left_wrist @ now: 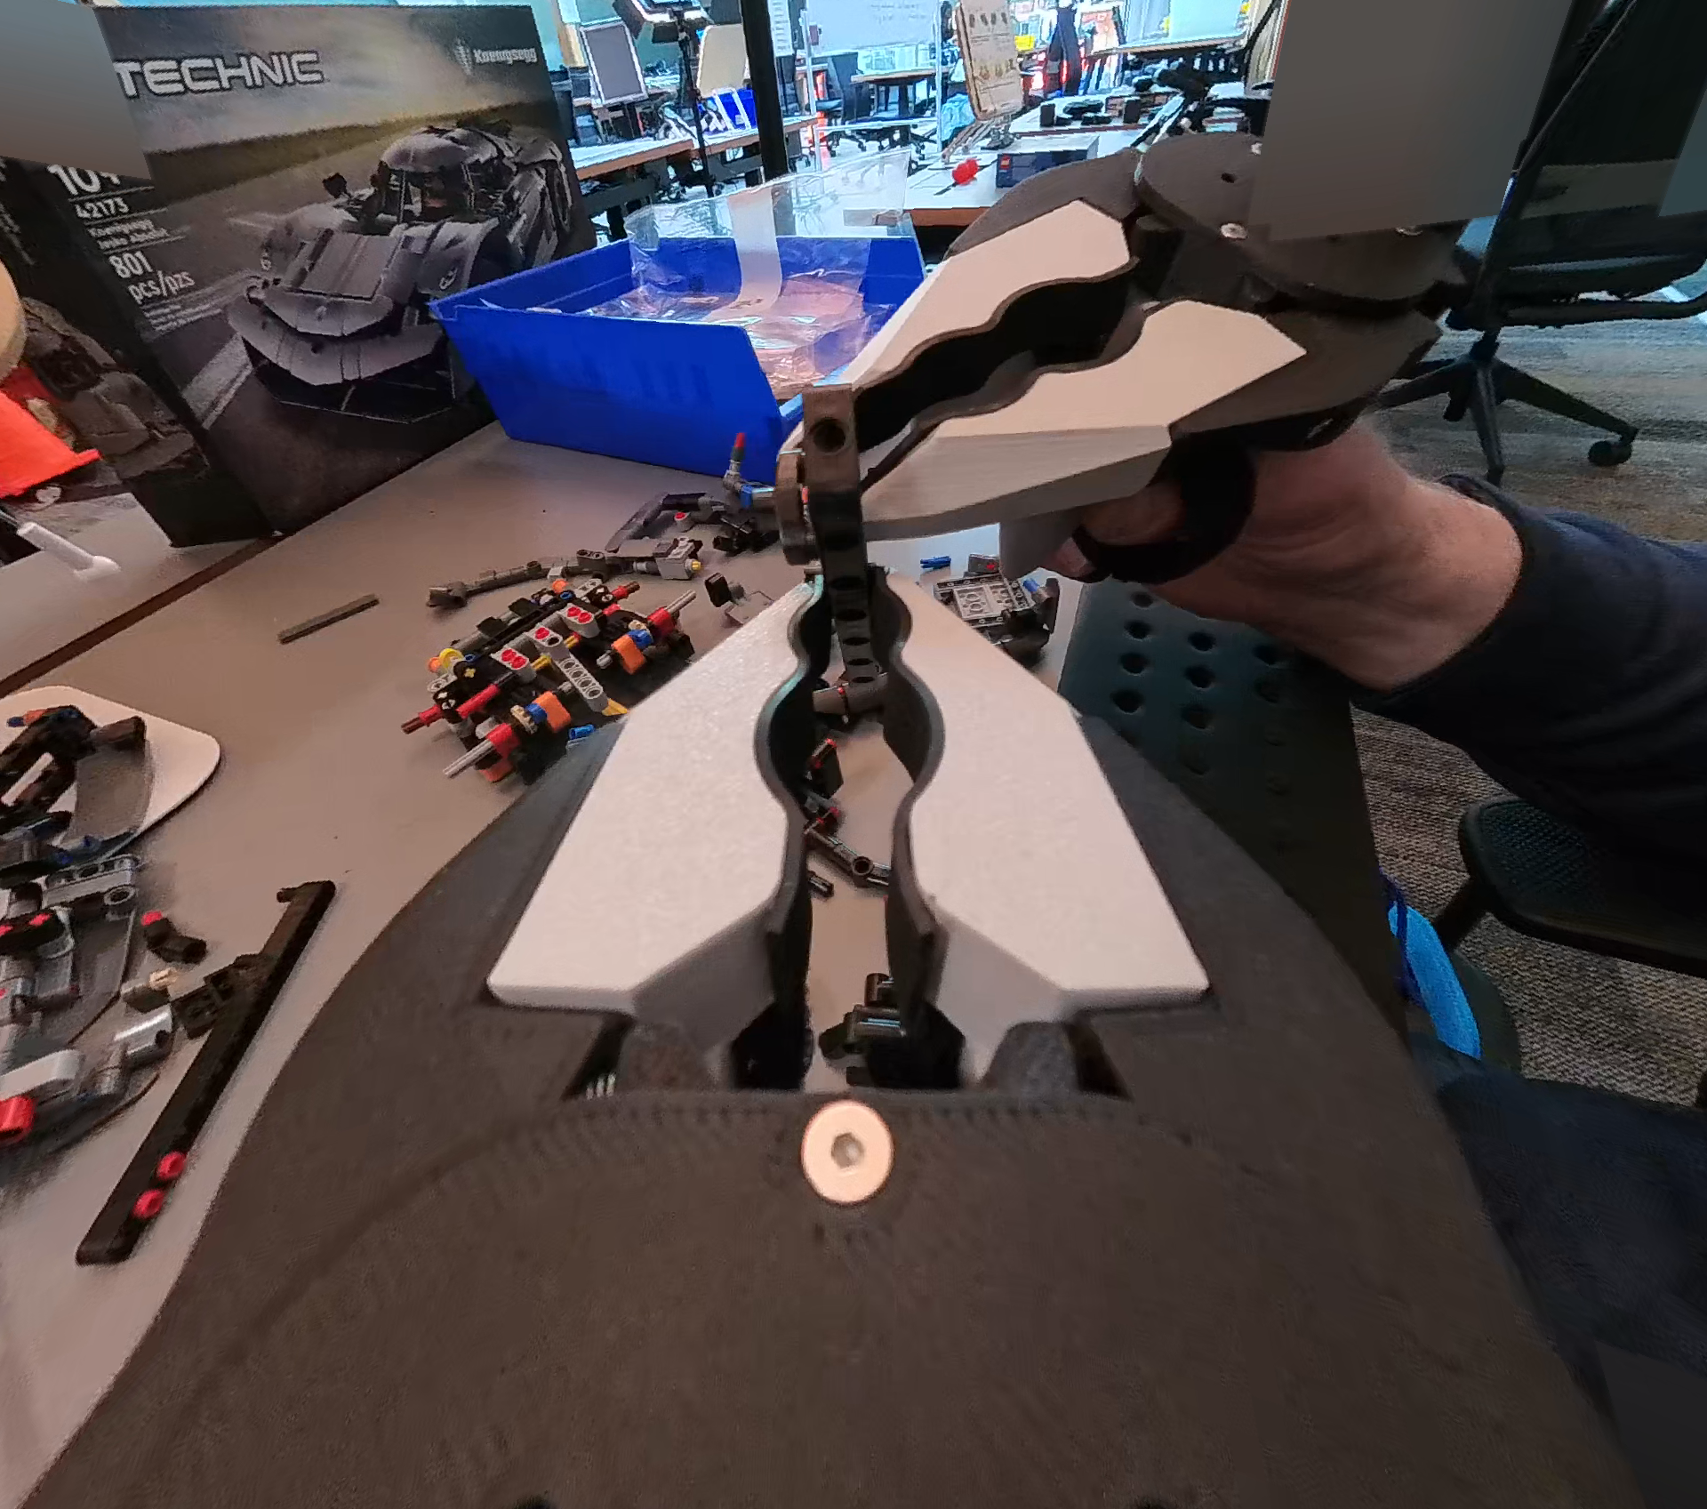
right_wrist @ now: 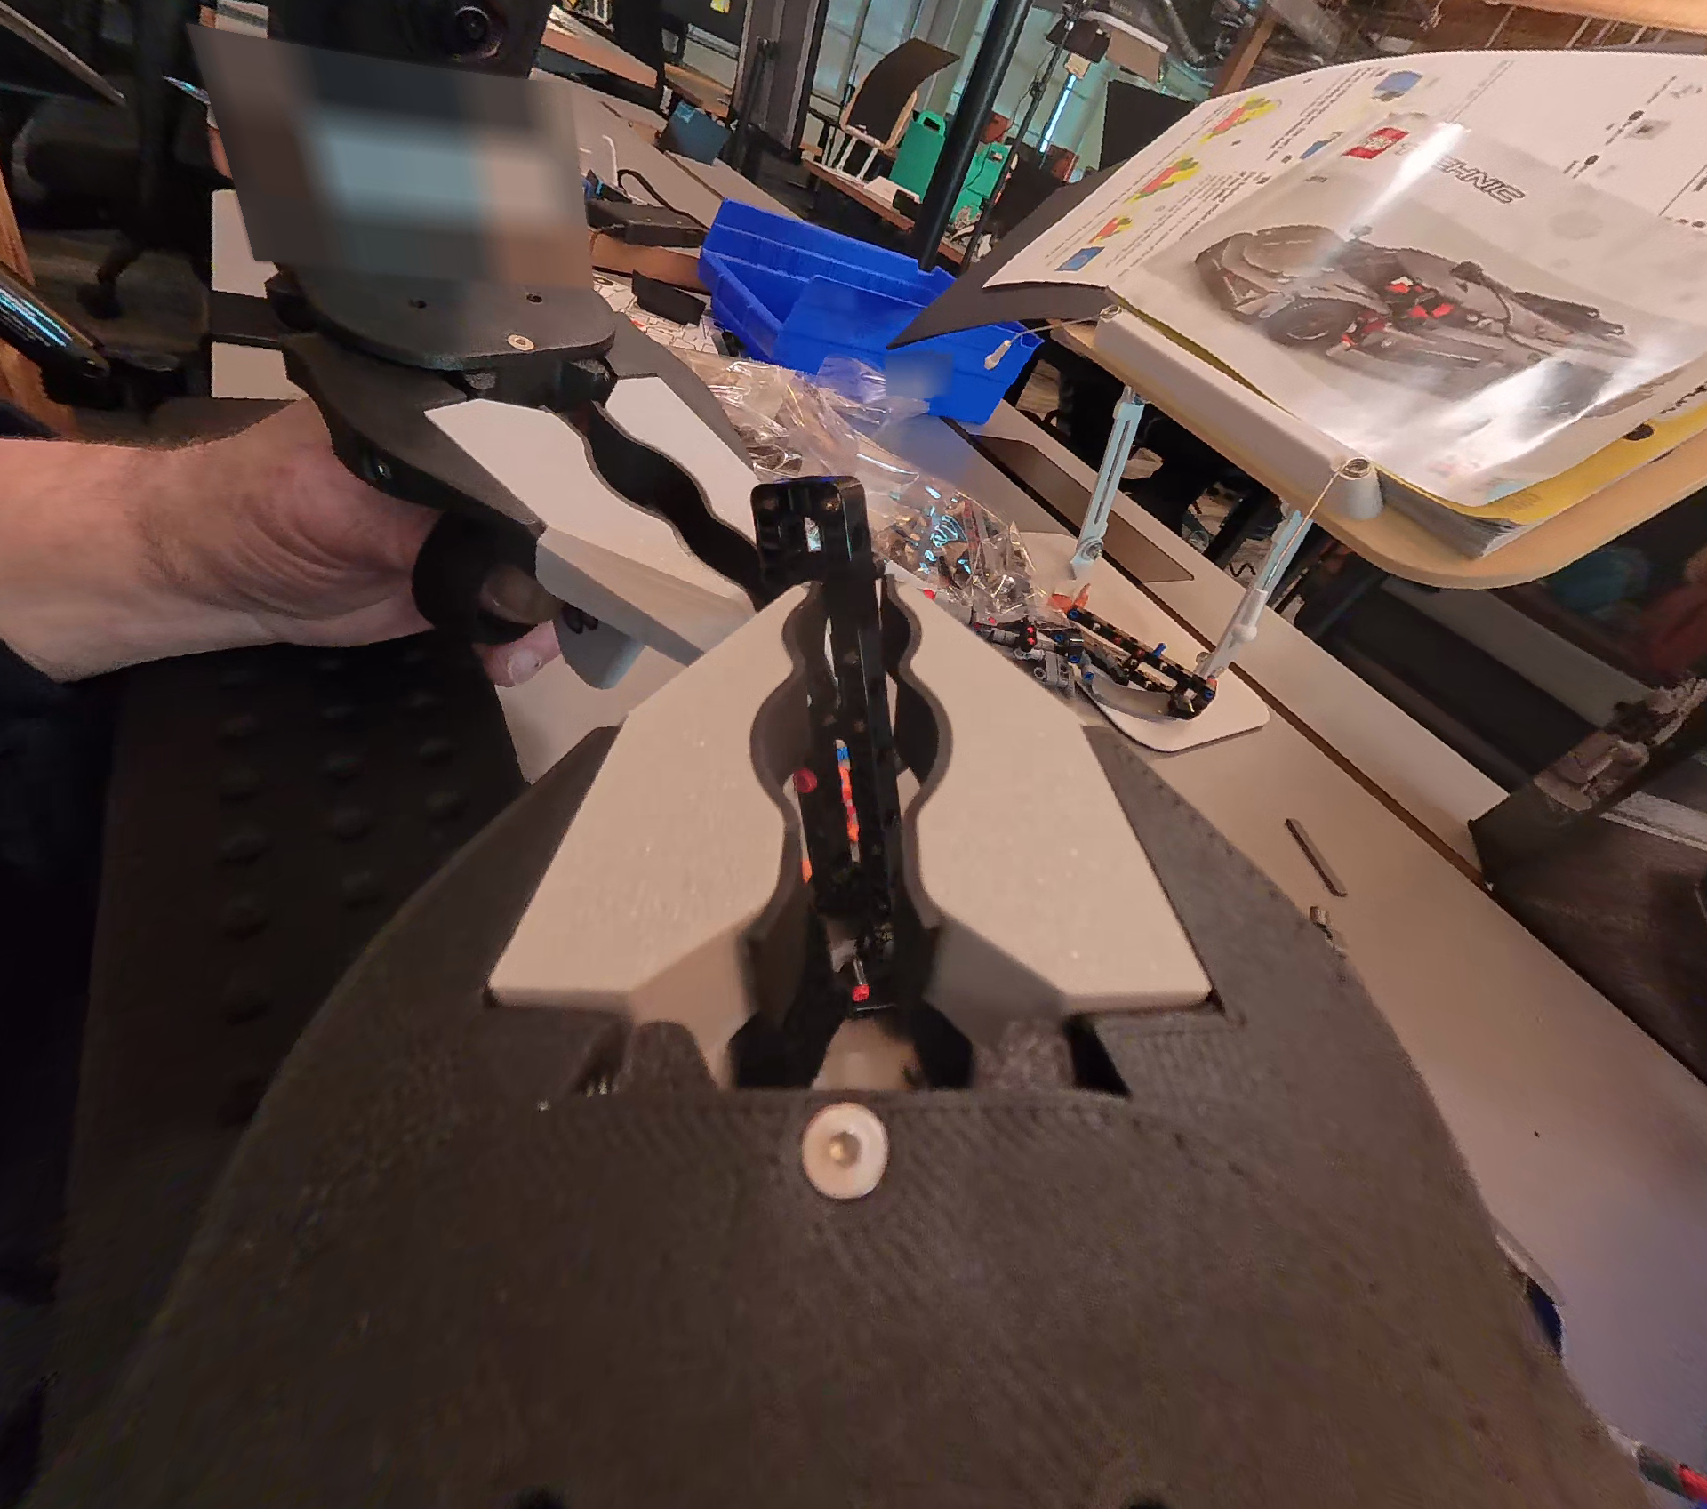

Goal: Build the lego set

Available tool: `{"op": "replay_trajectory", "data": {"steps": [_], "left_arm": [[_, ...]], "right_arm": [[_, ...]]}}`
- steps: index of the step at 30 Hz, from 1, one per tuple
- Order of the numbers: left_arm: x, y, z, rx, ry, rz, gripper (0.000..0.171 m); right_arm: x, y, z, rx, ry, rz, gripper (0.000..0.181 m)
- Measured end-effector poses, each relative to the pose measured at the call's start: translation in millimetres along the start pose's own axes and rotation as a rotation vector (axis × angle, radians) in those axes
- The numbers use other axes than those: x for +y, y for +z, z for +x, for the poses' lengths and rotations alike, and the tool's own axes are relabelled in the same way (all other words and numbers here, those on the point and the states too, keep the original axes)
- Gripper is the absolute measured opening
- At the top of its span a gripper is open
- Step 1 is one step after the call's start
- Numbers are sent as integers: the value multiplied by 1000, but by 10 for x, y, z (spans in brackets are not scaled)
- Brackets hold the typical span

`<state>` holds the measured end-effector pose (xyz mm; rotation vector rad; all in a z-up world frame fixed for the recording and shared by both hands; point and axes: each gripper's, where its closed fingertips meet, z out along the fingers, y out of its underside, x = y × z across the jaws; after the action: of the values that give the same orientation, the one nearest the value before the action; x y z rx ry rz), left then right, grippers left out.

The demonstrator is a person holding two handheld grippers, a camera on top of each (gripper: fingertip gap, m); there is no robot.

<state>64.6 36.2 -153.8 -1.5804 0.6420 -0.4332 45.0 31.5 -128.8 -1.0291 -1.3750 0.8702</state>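
Both grippers (left_wrist: 850,596) (right_wrist: 845,587) pinch one black beam (left_wrist: 845,587), its middle hidden.

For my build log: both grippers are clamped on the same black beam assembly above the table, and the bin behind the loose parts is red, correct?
Not quite: the bin is blue, as the left wrist view shows. The rest holds: the left gripper and the right gripper are both clamped on the same black beam assembly above the table, with the bin behind the loose parts.

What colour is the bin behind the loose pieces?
Blue bin, clearest in the left wrist view.
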Motion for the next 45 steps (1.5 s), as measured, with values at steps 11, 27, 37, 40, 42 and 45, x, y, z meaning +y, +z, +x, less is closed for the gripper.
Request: {"op": "replay_trajectory", "data": {"steps": [11,27,37,40,42,45], "left_arm": [[35,11,-6,-11,5,-22,6],[155,61,-66,-138,137,-126,6],[87,22,3,-22,51,-58,6],[-51,-30,92,43,64,32,8],[-102,-74,123,90,26,66,14],[-249,-176,81,101,-23,161,14]], "right_arm": [[25,30,-4,-5,59,-16,8],[159,65,52,106,24,-132,5],[77,16,-2,5,7,-80,6],[-2,-61,-2,-95,133,10,6],[-18,-113,-7,-182,228,60,7],[-75,-203,14,-313,411,139,6]]}}
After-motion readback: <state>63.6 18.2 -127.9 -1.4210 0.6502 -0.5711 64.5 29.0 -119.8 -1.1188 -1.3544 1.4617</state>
